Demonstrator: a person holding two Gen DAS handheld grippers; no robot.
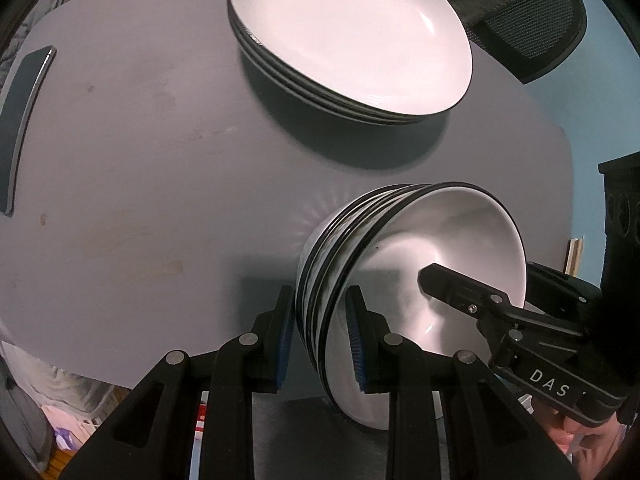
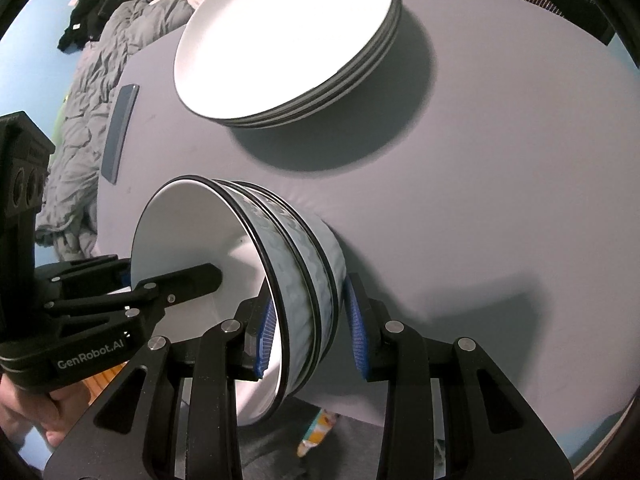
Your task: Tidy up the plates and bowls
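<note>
white bowls clamped from 2 sides above the grey table

white inside and dark at the rim, the stack of bowls [image 1: 400, 280] hung tilted between 2 grippers, its open mouth turned sideways. the left gripper [image 1: 322, 340] had its blue pads [image 1: 354, 344] set narrow over the stacked rims, 1 finger against the outer walls and 1 inside the top bowl, pressing on both sides. the right gripper [image 2: 310, 338] did the same on the opposite edge of the stack of bowls [image 2: 256, 280], pads narrow, 1 inside the white hollow and 1 against the ribbed outer wall. from the left wrist view, the right gripper [image 1: 440, 280] reached in from the right, 1 black finger over the bowl's interior. from the right wrist view, the left gripper [image 2: 200, 276] came in from the left, a hand [image 2: 44, 408] under it at the frame's lower edge.

the stack sat near the front edge of the grey table [image 1: 140, 160], though i could not tell whether its lowest part touched the surface. farther back, well apart from the bowls, a stack of white plates [image 1: 352, 40] rested flat on the table. a dark flat slab [image 1: 24, 120] lay near the table's left edge. a mesh-backed chair [image 1: 536, 32] stood beyond the plates, and a rumpled grey blanket [image 2: 84, 120] lay past the table's left side.
</note>
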